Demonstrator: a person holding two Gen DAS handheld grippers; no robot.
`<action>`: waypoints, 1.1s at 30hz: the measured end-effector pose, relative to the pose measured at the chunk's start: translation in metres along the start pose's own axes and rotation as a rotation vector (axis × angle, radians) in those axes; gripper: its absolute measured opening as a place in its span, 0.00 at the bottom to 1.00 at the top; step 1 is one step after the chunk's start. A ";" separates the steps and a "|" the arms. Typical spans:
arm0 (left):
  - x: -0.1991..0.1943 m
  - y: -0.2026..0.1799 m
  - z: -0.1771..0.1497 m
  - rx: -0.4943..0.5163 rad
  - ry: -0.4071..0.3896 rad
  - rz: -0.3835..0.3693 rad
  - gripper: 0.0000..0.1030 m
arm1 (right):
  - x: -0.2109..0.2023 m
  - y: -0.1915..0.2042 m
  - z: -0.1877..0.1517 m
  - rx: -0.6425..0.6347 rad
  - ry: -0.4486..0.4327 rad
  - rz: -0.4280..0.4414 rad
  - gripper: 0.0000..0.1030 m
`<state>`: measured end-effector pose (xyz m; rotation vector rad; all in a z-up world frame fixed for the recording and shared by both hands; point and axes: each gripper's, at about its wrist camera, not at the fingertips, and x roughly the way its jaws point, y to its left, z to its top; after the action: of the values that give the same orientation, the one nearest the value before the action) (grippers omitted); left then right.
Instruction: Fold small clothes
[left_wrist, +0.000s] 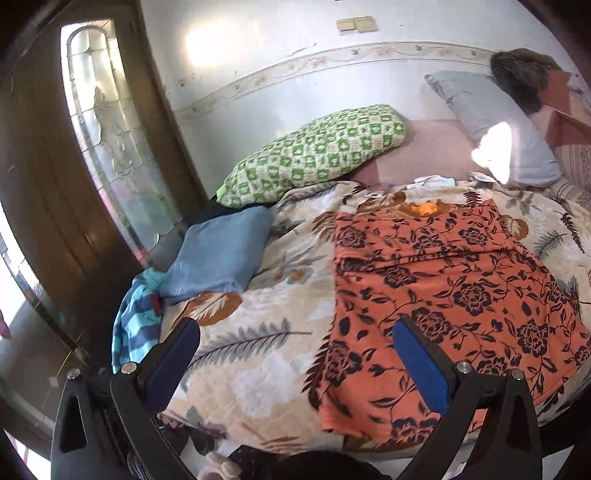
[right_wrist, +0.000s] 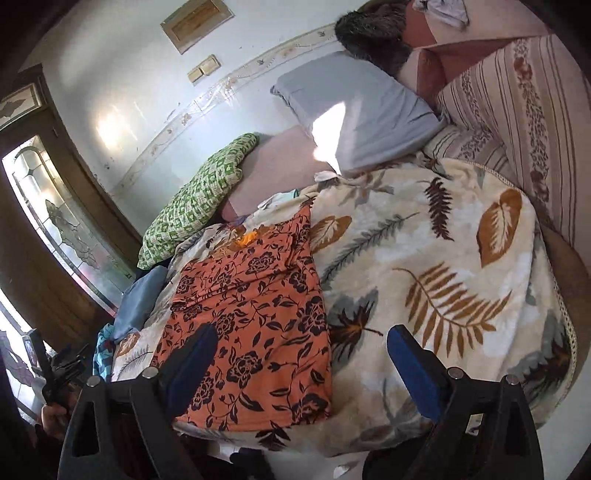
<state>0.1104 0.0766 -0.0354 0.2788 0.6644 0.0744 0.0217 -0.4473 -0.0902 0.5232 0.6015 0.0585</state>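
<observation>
While a green checked pillow (left_wrist: 314, 155) and blue folded cloth (left_wrist: 221, 254) sit upper left, the orange floral garment (left_wrist: 443, 295) lies flat beyond both spread, empty grippers: left gripper (left_wrist: 295, 354), right gripper (right_wrist: 303, 365).

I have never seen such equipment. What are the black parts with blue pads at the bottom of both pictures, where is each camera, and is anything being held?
Those are hand-held grippers; a person carries one in each hand. A camera on each looks forward along its fingers. One picture shows the left gripper, the other the right gripper. Both have their jaws wide apart and hold nothing. They hang above a bed covered by a leaf-print blanket. On it lies an orange floral garment, spread fairly flat. Near the wall are a green checked pillow, a blue folded cloth and a grey pillow.
</observation>
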 end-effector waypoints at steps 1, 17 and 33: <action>0.001 0.005 -0.005 -0.003 0.012 0.004 1.00 | 0.002 -0.003 -0.002 0.009 0.020 0.001 0.92; 0.060 0.052 -0.075 -0.167 0.255 -0.082 1.00 | 0.105 -0.021 -0.067 0.197 0.300 0.061 0.72; 0.143 0.032 -0.086 -0.369 0.447 -0.364 0.96 | 0.121 -0.015 -0.069 0.214 0.301 0.063 0.72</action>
<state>0.1703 0.1499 -0.1770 -0.2256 1.1172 -0.0931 0.0817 -0.4046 -0.2089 0.7484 0.8912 0.1351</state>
